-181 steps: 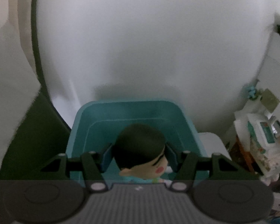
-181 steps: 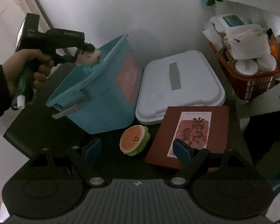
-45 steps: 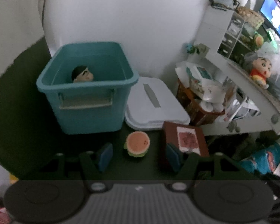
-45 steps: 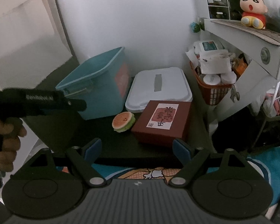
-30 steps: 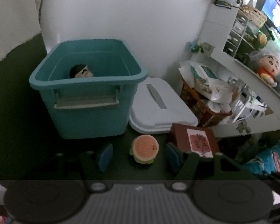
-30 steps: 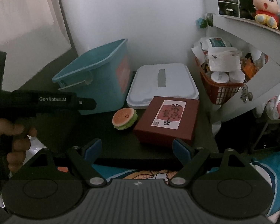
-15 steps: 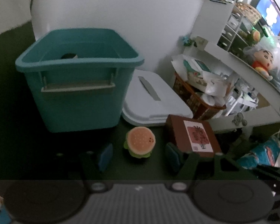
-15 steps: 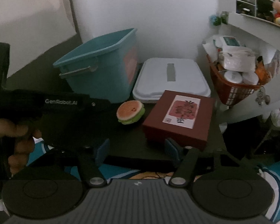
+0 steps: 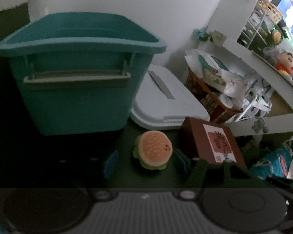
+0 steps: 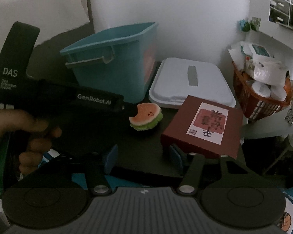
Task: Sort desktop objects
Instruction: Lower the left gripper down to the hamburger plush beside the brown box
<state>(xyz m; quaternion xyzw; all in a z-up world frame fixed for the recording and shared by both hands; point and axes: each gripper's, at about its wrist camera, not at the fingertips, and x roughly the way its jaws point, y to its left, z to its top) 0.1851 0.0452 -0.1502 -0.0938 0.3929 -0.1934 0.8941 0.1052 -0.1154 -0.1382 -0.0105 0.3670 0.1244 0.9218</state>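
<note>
In the left wrist view, the left gripper (image 9: pixel 144 162) is standing partly open with nothing between its pads, and the burger toy (image 9: pixel 153 151) is lying on the dark desktop (image 9: pixel 48 156) just ahead of them, apart from both. The step in hand looks like the pick-up of this toy for the teal bin (image 9: pixel 78 74) behind it; the next move calls for bringing the pads round the bun's sides before squeezing. This view is not showing the bin's inside.

In the right wrist view, the right gripper (image 10: pixel 142 159) is empty, its jaws having just been closing with nothing between them, near the brown gift box (image 10: pixel 203 124) corner. Only here is the person's hand (image 10: pixel 29 134) showing, with the left gripper's body overlapping the toy's edge. The white lid (image 10: pixel 191 80) is lying beside the bin.
</note>
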